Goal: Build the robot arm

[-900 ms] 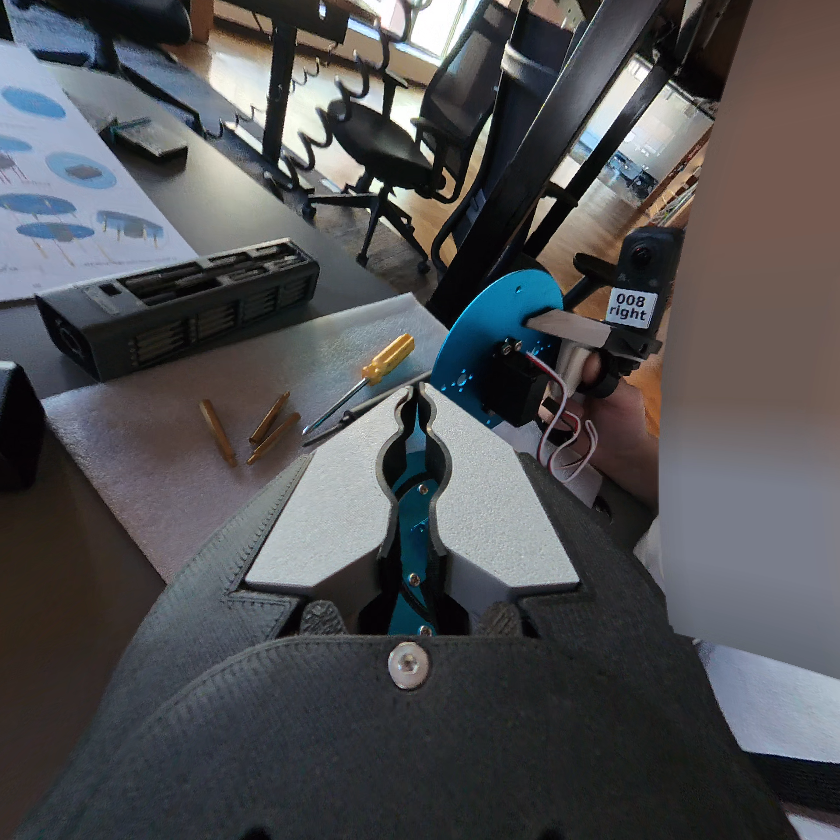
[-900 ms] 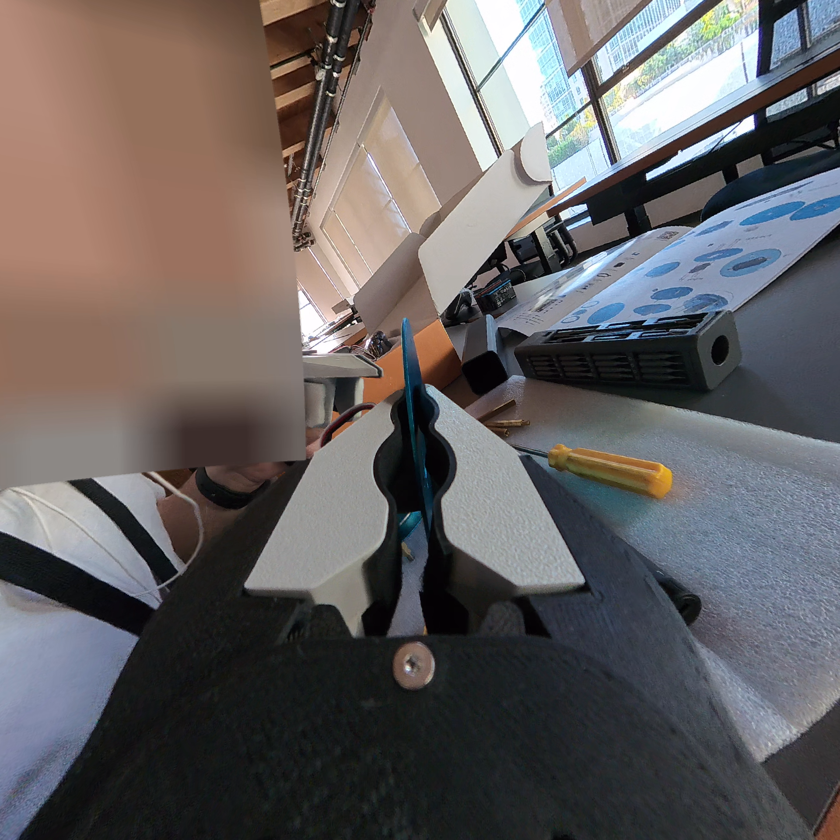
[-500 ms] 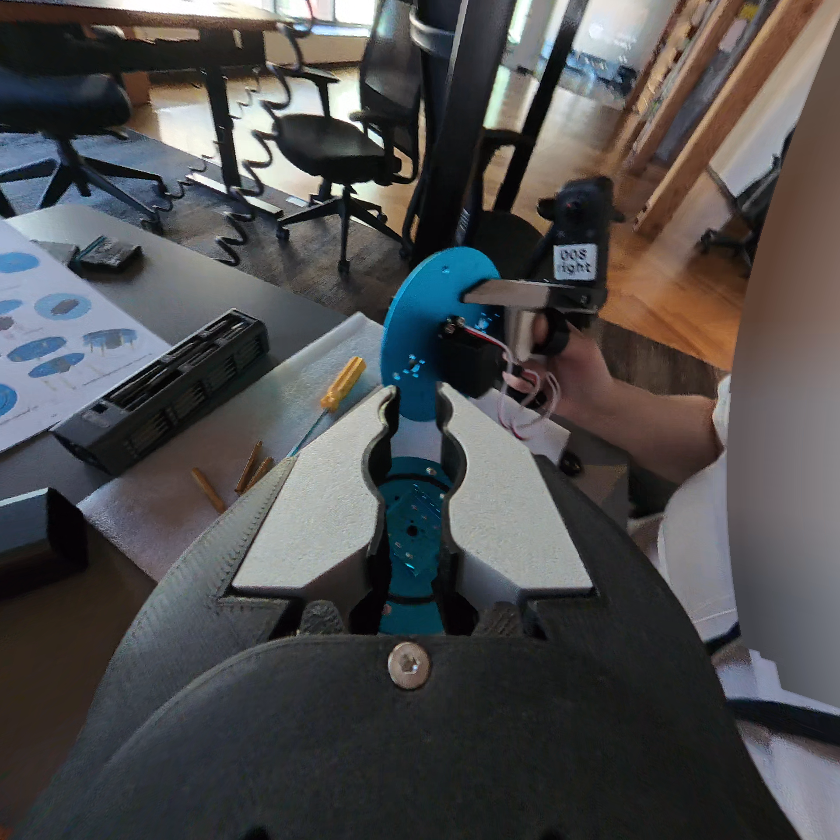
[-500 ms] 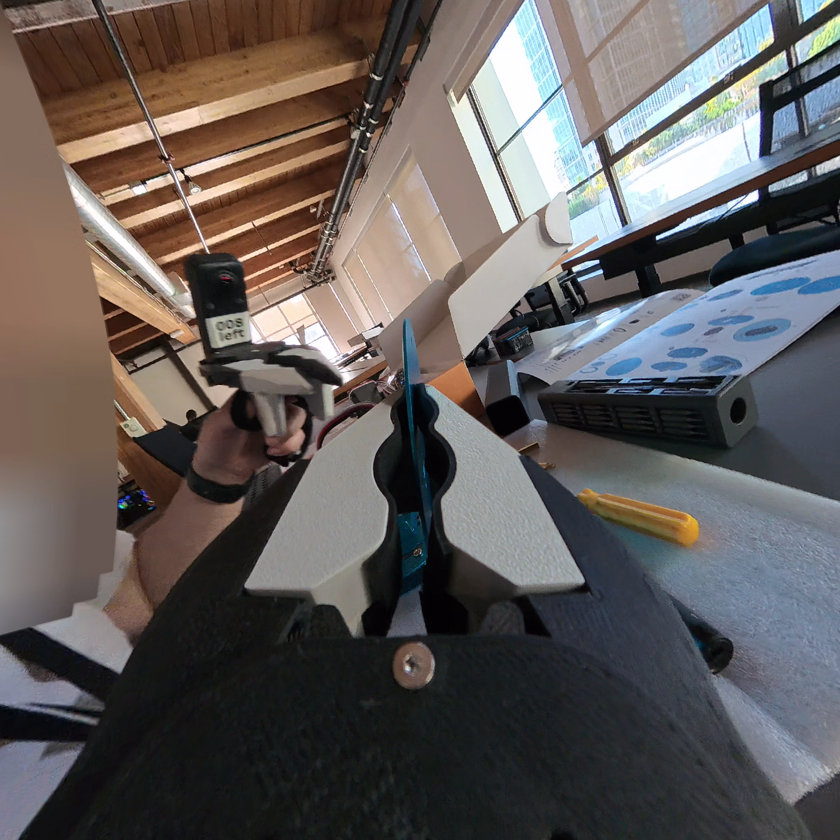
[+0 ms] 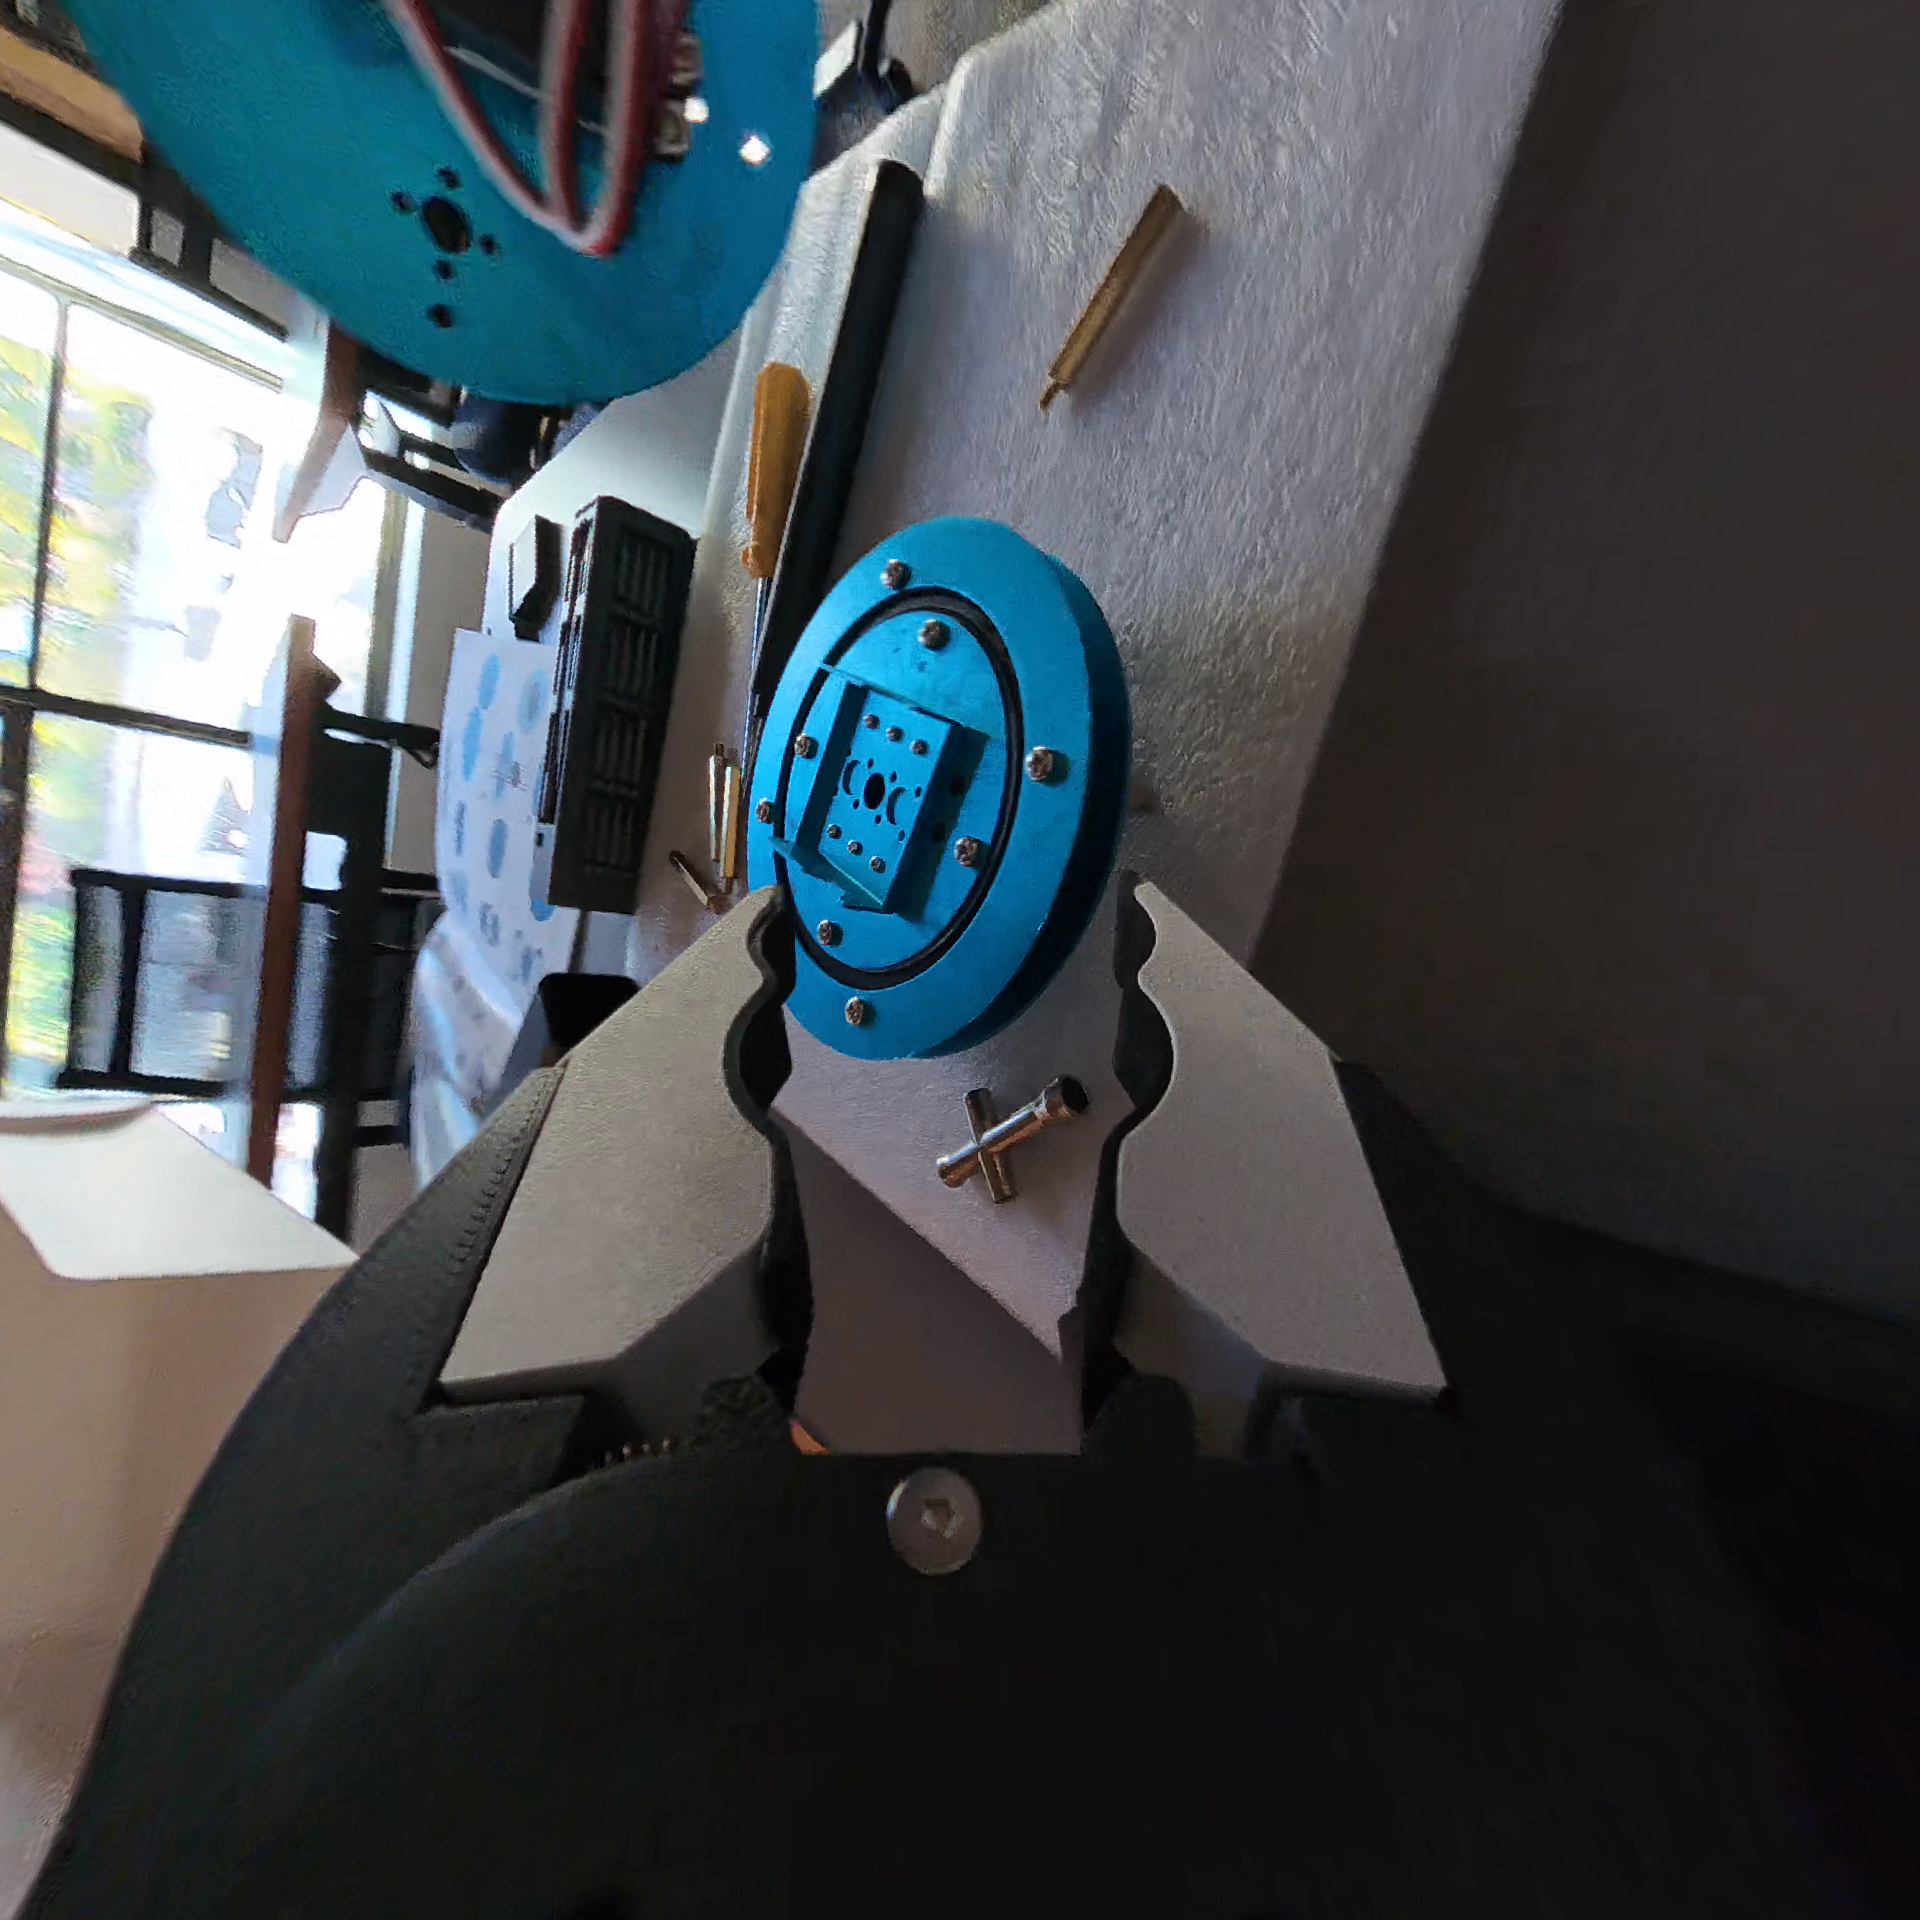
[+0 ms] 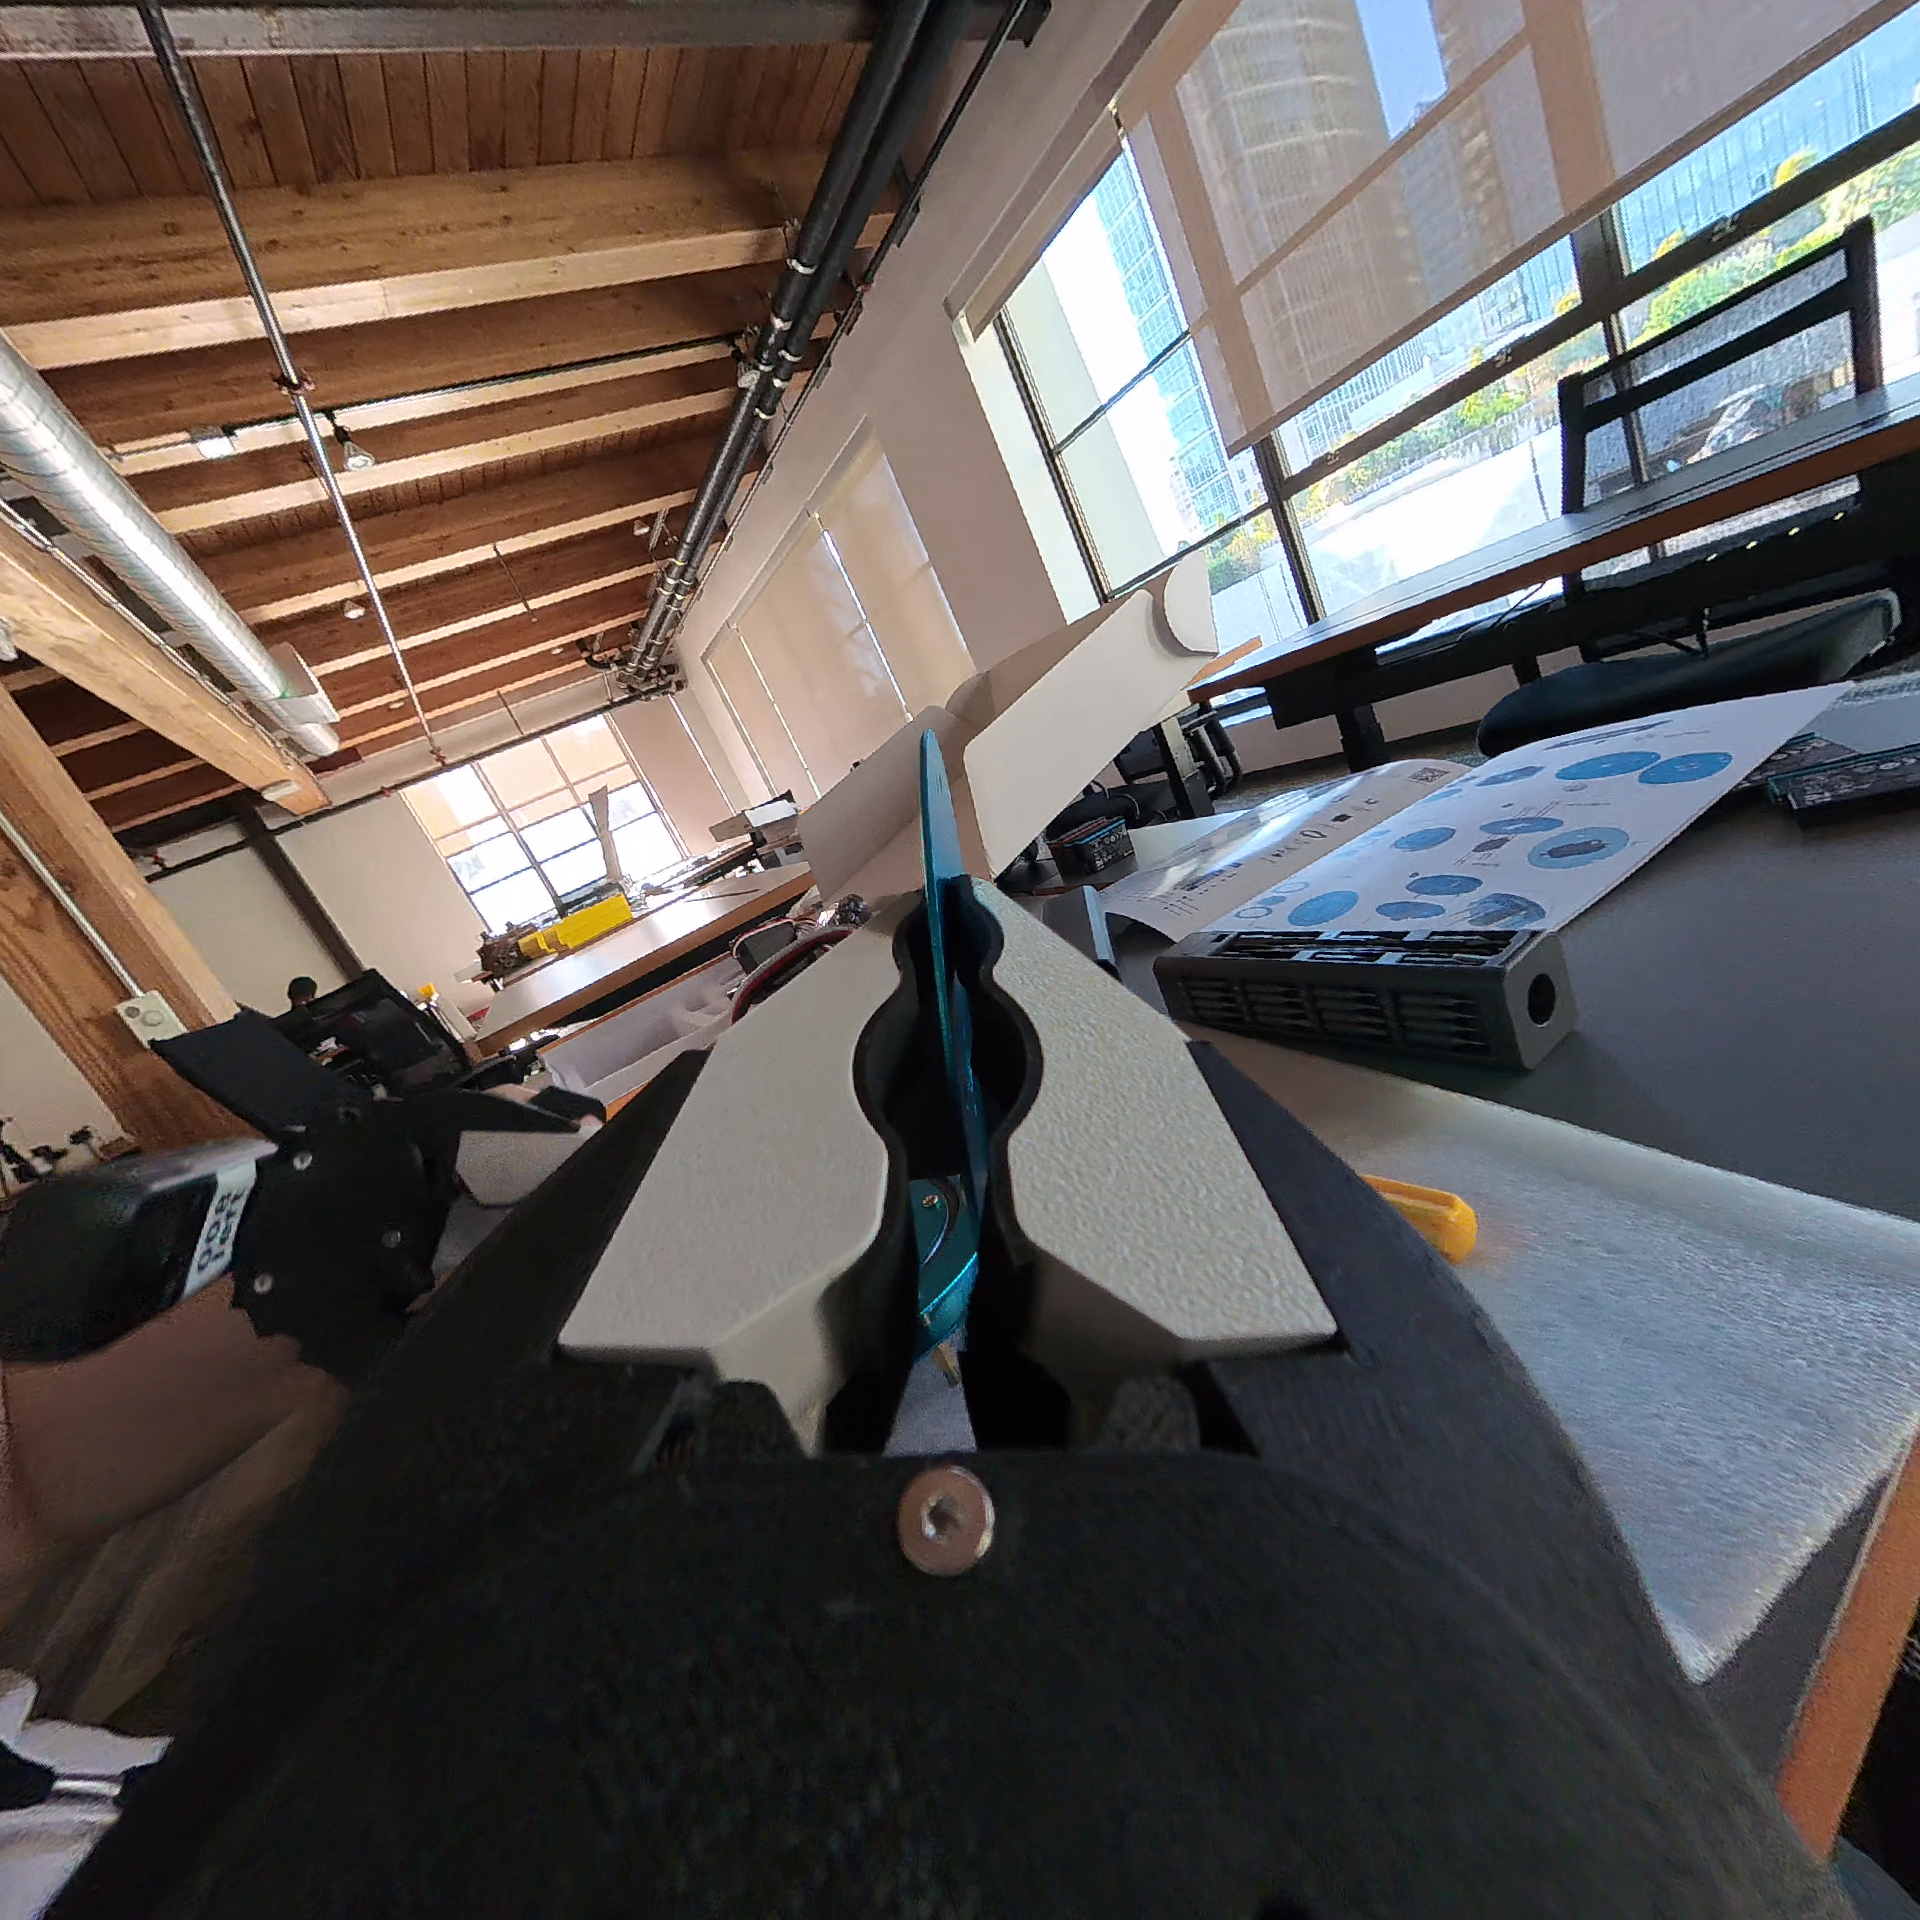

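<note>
Fingers of my left gripper (image 5: 945, 914) stand wide apart, empty, either side of the near rim of the blue round base (image 5: 935, 790); whether the left tip touches the rim I cannot tell.

- Blue round base: lies flat on the white foam mat (image 5: 1247, 520), near its near corner. Thick metal ring with small screws, a black seal line and a square bracket in the middle. I judge it stiff, fairly heavy for its size, smooth-edged; best gripped across the outer rim, not by the bracket.
- Blue thin disc (image 6: 940, 997): my right gripper (image 6: 951, 935) is clamped on it, edge-on between narrow fingers. In the left wrist view it hangs above the mat with red and white wires (image 5: 582, 208) looping from it. I judge it rigid and light, the wires easily snagged.
- Cross-shaped metal key (image 5: 1008, 1138): on the mat, just beside the base, between my left fingers.
- Brass standoffs (image 5: 1117, 296): one apart toward the far edge, others beside the base.
- Yellow-handled screwdriver (image 5: 774, 468): on the mat beyond the base.
- Black slotted case (image 6: 1361, 997): on the dark table, off the mat.
- Printed sheet (image 6: 1507, 862): behind the case.
</note>
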Tool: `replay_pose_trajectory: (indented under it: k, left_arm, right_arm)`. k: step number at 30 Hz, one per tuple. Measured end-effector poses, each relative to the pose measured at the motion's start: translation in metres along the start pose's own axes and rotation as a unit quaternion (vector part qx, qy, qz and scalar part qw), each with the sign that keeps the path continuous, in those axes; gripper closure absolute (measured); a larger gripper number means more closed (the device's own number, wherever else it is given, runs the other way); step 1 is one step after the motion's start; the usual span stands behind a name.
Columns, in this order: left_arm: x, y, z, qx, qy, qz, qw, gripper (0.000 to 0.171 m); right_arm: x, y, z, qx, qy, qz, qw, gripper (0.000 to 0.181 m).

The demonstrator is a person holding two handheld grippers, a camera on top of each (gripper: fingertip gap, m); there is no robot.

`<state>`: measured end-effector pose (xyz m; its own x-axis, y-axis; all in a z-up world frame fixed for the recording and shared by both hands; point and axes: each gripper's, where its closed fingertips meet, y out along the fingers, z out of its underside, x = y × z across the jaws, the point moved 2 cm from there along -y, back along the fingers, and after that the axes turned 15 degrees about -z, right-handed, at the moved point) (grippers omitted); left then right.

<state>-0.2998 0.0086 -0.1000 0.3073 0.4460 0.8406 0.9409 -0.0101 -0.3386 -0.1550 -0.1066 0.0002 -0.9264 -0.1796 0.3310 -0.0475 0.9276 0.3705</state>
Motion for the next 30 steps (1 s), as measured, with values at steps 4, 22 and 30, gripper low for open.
replay_pose_trajectory:
  k: [4,22,30]
  left_arm:
    - [-0.011,0.008,-0.002,-0.013,0.07,-0.012,0.997,0.127]
    - [0.083,0.036,0.018,0.022,-0.331,0.05,0.942,0.158]
    - [0.095,0.05,0.022,0.06,-0.4,0.078,0.911,0.157]
  right_arm:
    - [-0.002,-0.003,-0.003,-0.008,0.0,0.003,1.0,0.181]
    - [-0.002,-0.003,-0.003,-0.012,0.025,-0.02,0.999,0.181]
    - [-0.003,-0.002,0.0,-0.009,0.041,-0.028,0.999,0.181]
